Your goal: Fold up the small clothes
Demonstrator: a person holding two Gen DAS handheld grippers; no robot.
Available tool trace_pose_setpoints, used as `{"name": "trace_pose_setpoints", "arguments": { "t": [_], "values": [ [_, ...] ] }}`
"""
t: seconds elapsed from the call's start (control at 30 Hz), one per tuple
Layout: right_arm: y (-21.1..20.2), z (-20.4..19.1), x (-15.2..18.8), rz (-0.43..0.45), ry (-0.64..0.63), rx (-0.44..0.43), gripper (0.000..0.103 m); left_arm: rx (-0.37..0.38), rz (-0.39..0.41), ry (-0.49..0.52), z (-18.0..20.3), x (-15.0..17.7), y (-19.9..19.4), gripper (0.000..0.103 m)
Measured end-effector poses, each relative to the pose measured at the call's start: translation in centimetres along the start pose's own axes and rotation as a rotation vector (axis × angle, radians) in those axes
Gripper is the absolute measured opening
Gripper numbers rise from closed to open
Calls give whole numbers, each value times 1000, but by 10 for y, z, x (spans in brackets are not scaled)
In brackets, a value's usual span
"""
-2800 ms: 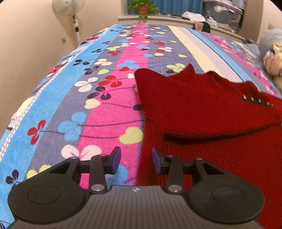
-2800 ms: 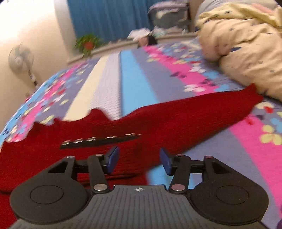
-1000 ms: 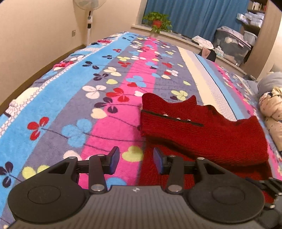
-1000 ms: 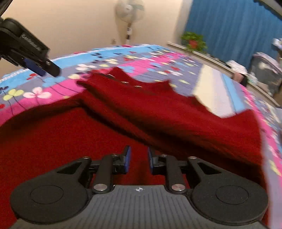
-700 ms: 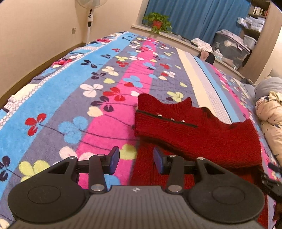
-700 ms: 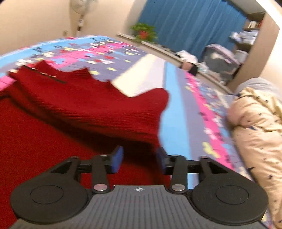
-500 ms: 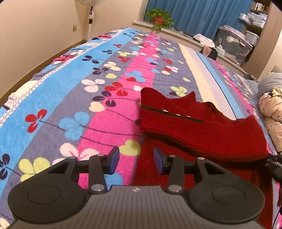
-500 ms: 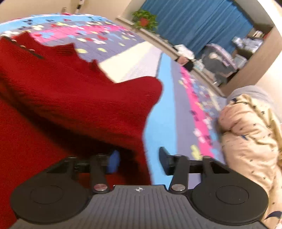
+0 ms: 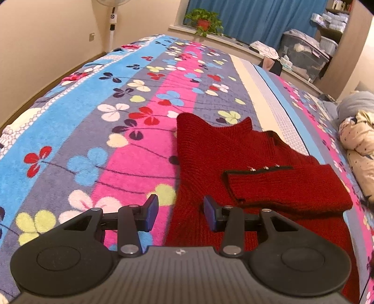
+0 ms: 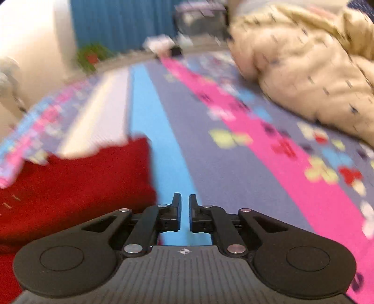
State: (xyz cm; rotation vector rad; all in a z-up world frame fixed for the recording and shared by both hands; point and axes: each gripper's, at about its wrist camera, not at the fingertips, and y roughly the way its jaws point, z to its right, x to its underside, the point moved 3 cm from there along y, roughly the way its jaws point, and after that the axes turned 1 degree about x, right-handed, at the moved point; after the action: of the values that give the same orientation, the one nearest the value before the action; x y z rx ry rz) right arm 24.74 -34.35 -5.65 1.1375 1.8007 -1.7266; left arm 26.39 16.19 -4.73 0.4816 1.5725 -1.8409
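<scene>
Red knit sweater (image 9: 245, 163) lies folded; left gripper (image 9: 178, 214) gapes empty, right gripper (image 10: 184, 211) closing on nothing.

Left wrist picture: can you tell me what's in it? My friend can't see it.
A red sweater lies on a flowery striped blanket, with one sleeve folded across its front. The left gripper sits open at the sweater's near edge, holding nothing. A plant and blue curtains are far behind.

Right claw (image 10: 184, 211) closing on nothing, red sweater (image 10: 74, 187) just left.
</scene>
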Motion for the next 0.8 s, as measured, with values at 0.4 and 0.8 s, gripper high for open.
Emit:
{"name": "trace_pose_setpoints", "arguments": {
  "t": [0.4, 0.8],
  "values": [
    [37, -63, -2, -58, -274, -53, 50, 11, -1, 34, 9, 5, 7, 47],
    [-114, -14, 27, -71, -128, -95, 56, 30, 6, 76, 18, 14, 2, 48]
  ]
}}
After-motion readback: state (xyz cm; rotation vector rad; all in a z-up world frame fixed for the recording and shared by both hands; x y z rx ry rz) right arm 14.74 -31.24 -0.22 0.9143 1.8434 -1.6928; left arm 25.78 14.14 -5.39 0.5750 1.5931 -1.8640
